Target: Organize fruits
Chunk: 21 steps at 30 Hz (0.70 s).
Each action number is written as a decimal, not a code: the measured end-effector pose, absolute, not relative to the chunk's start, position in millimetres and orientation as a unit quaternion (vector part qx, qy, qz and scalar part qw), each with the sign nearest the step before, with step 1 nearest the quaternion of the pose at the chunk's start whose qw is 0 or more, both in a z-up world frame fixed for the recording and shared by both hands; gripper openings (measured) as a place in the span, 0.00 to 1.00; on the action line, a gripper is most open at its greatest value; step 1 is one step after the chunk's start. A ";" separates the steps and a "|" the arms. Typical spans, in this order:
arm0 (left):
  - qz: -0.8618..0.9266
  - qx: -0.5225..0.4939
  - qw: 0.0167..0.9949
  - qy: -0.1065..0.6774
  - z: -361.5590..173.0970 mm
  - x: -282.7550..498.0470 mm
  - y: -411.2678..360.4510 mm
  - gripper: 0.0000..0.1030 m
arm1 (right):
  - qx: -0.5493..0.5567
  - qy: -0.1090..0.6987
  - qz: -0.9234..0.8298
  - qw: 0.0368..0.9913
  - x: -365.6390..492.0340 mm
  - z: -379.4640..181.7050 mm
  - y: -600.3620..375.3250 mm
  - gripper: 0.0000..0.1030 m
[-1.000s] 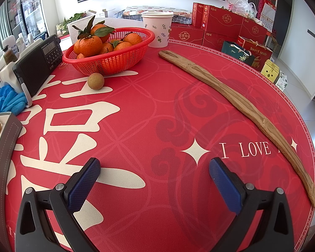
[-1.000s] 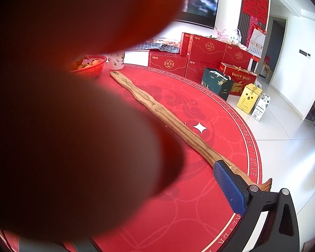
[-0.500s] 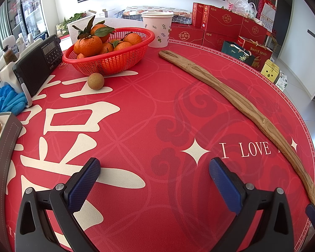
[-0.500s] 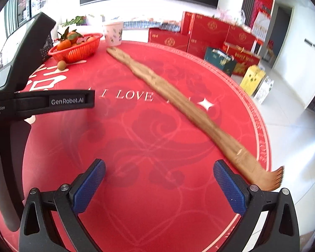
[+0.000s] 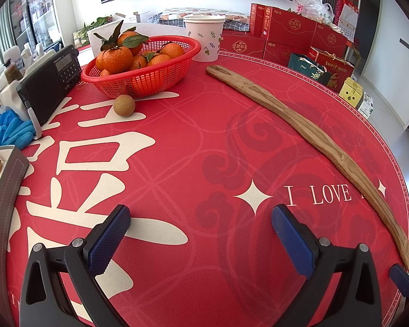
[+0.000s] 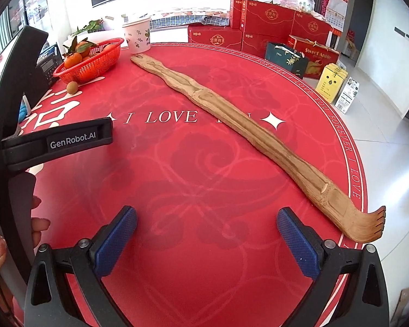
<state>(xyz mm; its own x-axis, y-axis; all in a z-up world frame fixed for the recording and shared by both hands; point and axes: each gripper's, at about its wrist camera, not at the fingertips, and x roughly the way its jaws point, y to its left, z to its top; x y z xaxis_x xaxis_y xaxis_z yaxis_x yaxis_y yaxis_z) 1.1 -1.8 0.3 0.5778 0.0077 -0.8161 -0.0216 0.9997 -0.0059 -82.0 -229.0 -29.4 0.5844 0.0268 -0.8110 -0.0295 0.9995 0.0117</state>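
Left gripper (image 5: 200, 234) and right gripper (image 6: 205, 235) level over round red tablecloth (image 5: 204, 141), jaws wide apart, empty; small brown fruit (image 5: 124, 105) beside red mesh plastic basket (image 5: 150, 80).

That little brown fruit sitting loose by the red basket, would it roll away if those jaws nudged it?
Probably. The fruit looks round and sits free on the flat tablecloth, so a nudge would likely send it rolling. It is small against the wide-open left gripper, so it may slip aside unless the jaws close centred on it.
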 end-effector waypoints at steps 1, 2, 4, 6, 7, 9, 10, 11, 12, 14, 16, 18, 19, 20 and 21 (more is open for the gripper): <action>0.011 -0.009 0.888 0.459 0.4 2.5 -3.7 1.00 | 0.000 0.456 0.015 0.890 -82.5 -29.4 -232.2 1.00; 0.015 -0.012 0.888 0.459 0.4 4.5 -6.6 1.00 | 0.000 0.456 0.012 0.890 -85.4 -30.8 -218.4 1.00; 0.026 -0.017 0.888 0.459 -0.7 12.9 -17.2 1.00 | 0.003 0.457 0.006 0.890 -87.6 -22.8 -212.0 1.00; 0.034 -0.020 0.887 0.459 -1.1 18.8 -29.7 1.00 | 0.006 0.457 0.001 0.889 -90.2 -21.4 -212.5 1.00; 0.039 -0.020 0.887 0.459 -1.3 20.4 -37.2 1.00 | 0.009 0.457 -0.003 0.889 -92.7 -20.9 -209.3 1.00; 0.045 -0.024 0.887 0.459 -1.0 21.6 -41.6 1.00 | 0.008 0.456 -0.003 0.890 -93.7 -21.2 -210.4 1.00; 0.045 -0.026 0.887 0.459 -0.5 21.9 -41.0 1.00 | 0.008 0.456 -0.003 0.890 -94.4 -21.1 -210.7 1.00; 0.045 -0.026 0.887 0.459 -0.3 22.0 -40.2 1.00 | 0.009 0.456 -0.005 0.890 -93.3 -21.4 -207.9 1.00; 0.045 -0.026 0.887 0.459 -0.4 22.2 -40.0 1.00 | 0.010 0.457 -0.008 0.889 -101.3 -21.5 -207.8 1.00; 0.045 -0.026 0.887 0.458 -0.1 22.0 -38.6 1.00 | 0.012 0.458 -0.011 0.889 -100.9 -21.5 -201.3 1.00; 0.045 -0.026 0.887 0.458 -0.2 21.9 -39.5 1.00 | 0.013 0.458 -0.013 0.889 -102.4 -21.0 -199.3 1.00; 0.045 -0.026 0.887 0.458 -0.1 22.0 -38.7 1.00 | 0.014 0.460 -0.016 0.888 -105.8 -20.4 -194.1 1.00; 0.045 -0.026 0.887 0.458 -0.2 21.9 -39.5 1.00 | 0.015 0.460 -0.016 0.887 -106.9 -20.3 -192.7 1.00; 0.045 -0.026 0.887 0.458 -0.1 22.0 -38.6 1.00 | 0.016 0.461 -0.018 0.887 -108.5 -20.1 -187.8 1.00; 0.045 -0.026 0.887 0.458 -0.1 22.0 -38.6 1.00 | 0.018 0.461 -0.021 0.887 -111.1 -19.8 -181.2 1.00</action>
